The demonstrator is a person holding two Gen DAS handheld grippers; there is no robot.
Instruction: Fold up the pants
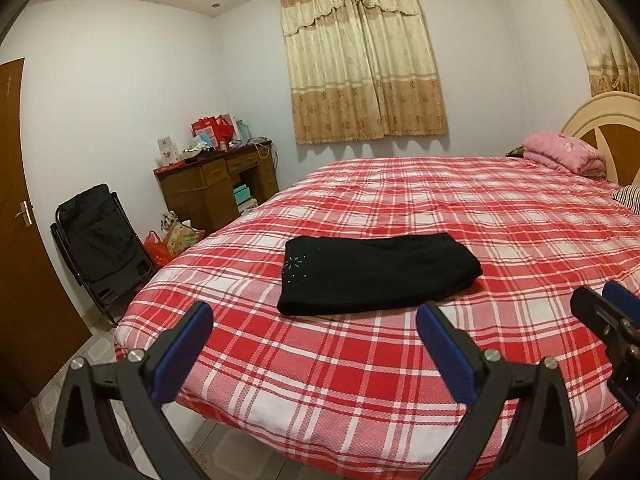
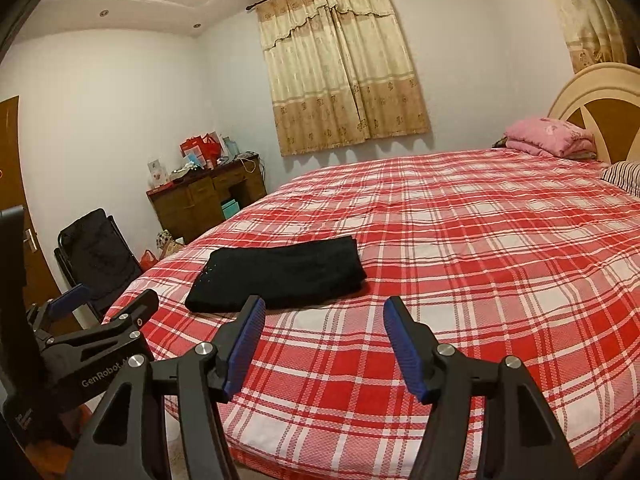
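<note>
Blue rubber pads line both tools: the left gripper (image 1: 314, 324) and the right gripper (image 2: 324, 320) both hang spread wide and empty above the near edge of the bed (image 1: 360, 392), well apart from the cloth. Beyond them the black pants (image 1: 376, 276) lie on the red checked sheet as a compact, thick rectangle, so the folding seems finished or nearly so. If one more fold is wanted, I think it is best to pinch both near corners together, lift low, and lay them evenly on the far edge. Farther away are a pink quilt (image 1: 564, 152) and curtains (image 1: 360, 60).
</note>
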